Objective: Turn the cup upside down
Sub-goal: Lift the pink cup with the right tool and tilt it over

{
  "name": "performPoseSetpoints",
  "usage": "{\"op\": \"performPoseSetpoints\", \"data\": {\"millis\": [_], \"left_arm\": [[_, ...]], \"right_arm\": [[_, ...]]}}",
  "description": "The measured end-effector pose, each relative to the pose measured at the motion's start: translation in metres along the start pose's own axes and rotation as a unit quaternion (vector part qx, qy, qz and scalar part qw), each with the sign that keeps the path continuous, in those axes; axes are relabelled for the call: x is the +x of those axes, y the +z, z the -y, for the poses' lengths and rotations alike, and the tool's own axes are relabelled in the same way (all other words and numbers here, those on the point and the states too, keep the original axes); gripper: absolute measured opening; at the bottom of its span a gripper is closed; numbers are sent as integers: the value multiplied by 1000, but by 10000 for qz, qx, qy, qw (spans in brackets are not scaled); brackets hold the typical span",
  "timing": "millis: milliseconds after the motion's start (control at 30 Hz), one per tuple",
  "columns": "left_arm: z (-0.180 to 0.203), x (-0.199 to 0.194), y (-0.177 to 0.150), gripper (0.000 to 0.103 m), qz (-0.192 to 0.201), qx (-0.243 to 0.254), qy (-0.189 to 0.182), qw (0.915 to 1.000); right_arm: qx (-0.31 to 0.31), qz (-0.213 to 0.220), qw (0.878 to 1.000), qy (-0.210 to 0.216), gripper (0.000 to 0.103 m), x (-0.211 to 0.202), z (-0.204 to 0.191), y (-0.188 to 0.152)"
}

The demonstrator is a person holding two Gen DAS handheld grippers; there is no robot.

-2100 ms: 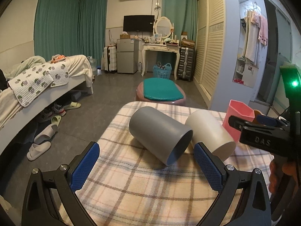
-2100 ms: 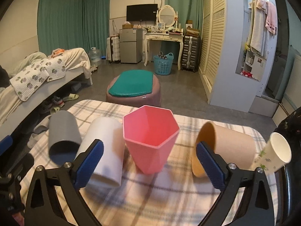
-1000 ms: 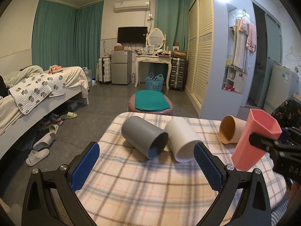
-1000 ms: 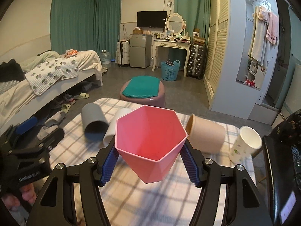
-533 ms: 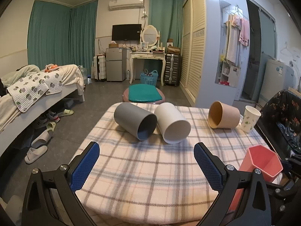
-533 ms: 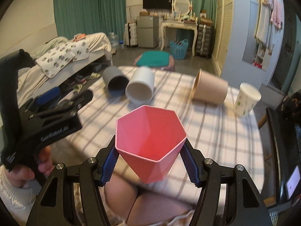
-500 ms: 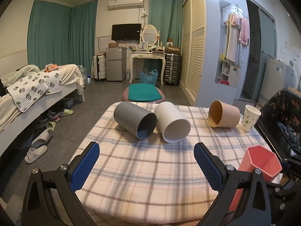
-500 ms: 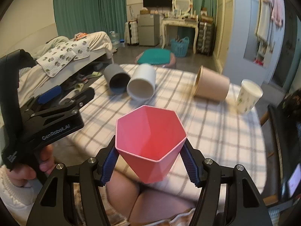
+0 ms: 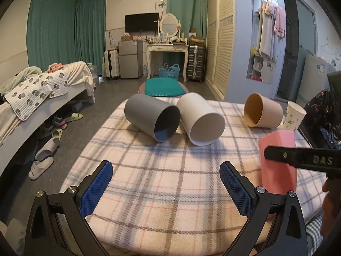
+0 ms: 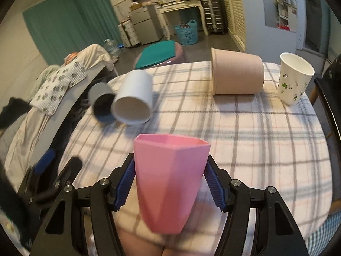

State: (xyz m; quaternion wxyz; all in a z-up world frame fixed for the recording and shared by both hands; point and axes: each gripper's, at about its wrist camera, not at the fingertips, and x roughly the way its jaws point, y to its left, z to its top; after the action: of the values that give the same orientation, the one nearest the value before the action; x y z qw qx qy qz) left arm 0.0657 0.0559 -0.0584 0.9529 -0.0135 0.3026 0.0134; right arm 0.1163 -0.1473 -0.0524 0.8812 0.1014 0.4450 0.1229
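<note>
**Pink cup gripped and lifted, flip not finished**

The right gripper [image 10: 170, 188] clamps the pink cup [image 10: 170, 181] by its sides above the near edge of the plaid table [image 10: 245, 136]. The cup looks blurred, apparently mid-turn; inverting and setting down remain. The left gripper [image 9: 166, 183] is spread wide, holding nothing. The right gripper's arm reads "DAS"

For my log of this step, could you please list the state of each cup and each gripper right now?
Pink cup: gripped, off the table, mouth tipped away.
Grey cup: on its side.
White cup: on its side, against the grey one.
Tan cup: on its side.
Paper cup: upright.
Right gripper: shut on the pink cup.
Left gripper: open.
</note>
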Motion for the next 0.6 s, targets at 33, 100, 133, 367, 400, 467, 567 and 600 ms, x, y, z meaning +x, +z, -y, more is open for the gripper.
{"op": "performPoseSetpoints", "data": {"millis": [33, 100, 133, 367, 400, 467, 567, 600], "left_arm": [[0, 2, -1, 103, -26, 16, 3, 10000], [1, 5, -1, 103, -79, 46, 9, 10000], [1, 6, -1, 103, -99, 52, 16, 9999], [6, 4, 1, 103, -145, 14, -5, 9999], [7, 3, 2, 103, -135, 30, 8, 9999], [10, -2, 4, 103, -92, 78, 32, 9999], [19, -12, 9, 103, -3, 162, 22, 9999], [23, -15, 11, 103, 21, 174, 8, 9998]], "right_arm": [[6, 18, 10000, -61, 62, 4, 1, 1], [-22, 37, 9999, -112, 62, 11, 0, 2], [-30, 31, 9999, -121, 62, 15, 1, 1], [-400, 93, 9985, -357, 65, 27, -9, 0], [-434, 120, 9982, -395, 70, 25, -10, -1], [-451, 267, 9981, -328, 76, 17, -8, 0], [-472, 526, 9968, -379, 87, -2, -4, 2], [-515, 633, 9957, -430, 87, -10, -2, 3]]}}
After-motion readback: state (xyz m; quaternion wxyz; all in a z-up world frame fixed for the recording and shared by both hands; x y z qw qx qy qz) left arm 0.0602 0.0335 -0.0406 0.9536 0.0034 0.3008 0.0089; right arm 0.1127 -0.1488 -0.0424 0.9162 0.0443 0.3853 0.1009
